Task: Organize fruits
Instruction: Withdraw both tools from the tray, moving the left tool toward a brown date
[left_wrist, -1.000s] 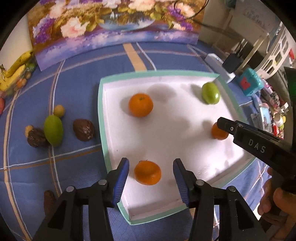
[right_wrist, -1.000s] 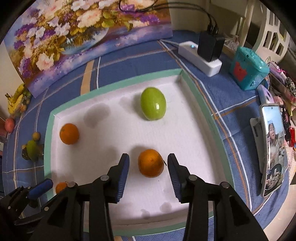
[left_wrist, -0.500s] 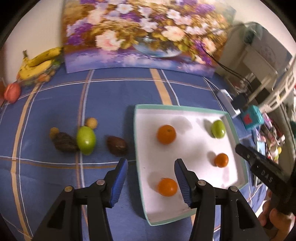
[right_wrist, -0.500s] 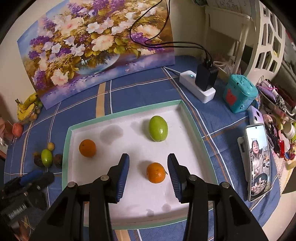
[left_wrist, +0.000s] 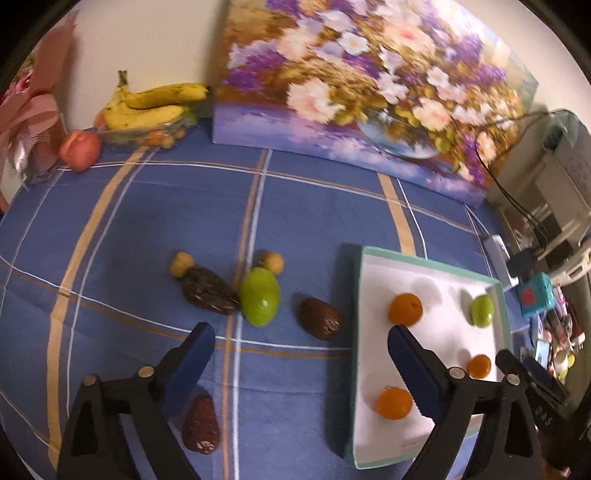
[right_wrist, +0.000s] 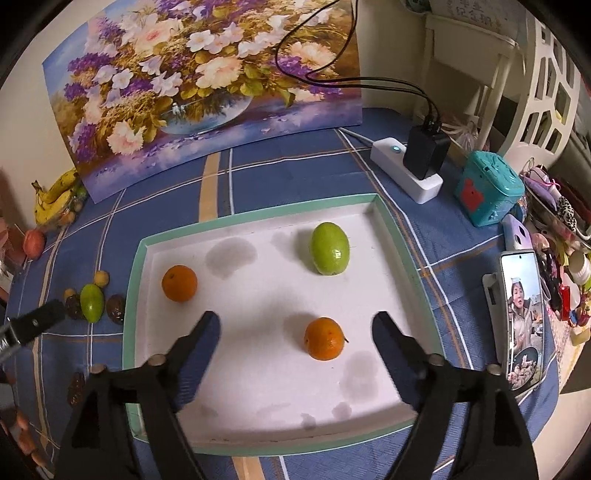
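Observation:
A white tray with a green rim (right_wrist: 258, 216) holds an orange (right_wrist: 324, 338), another orange (right_wrist: 179, 283) and a green fruit (right_wrist: 329, 248). My right gripper (right_wrist: 295, 338) is open and empty above the tray, with the near orange between its fingers' line. My left gripper (left_wrist: 301, 358) is open and empty above the cloth left of the tray (left_wrist: 357, 332). On the cloth lie a green fruit (left_wrist: 259, 301), dark brown fruits (left_wrist: 319, 318) (left_wrist: 208, 291) (left_wrist: 200, 424) and small yellow fruits (left_wrist: 272, 261) (left_wrist: 181, 263). The left view shows three oranges in the tray (left_wrist: 405, 309) (left_wrist: 394, 403) (left_wrist: 479, 366).
A flower painting (right_wrist: 207, 85) stands at the back. Bananas (left_wrist: 151, 107) and a peach (left_wrist: 80, 149) lie at the back left. A power strip with charger (right_wrist: 410, 166), a teal box (right_wrist: 487, 192) and a phone (right_wrist: 522, 317) lie right of the tray.
Both grippers have pulled back and up from the tray and opened wider. The left gripper has swung left and now looks over the loose fruits on the cloth.

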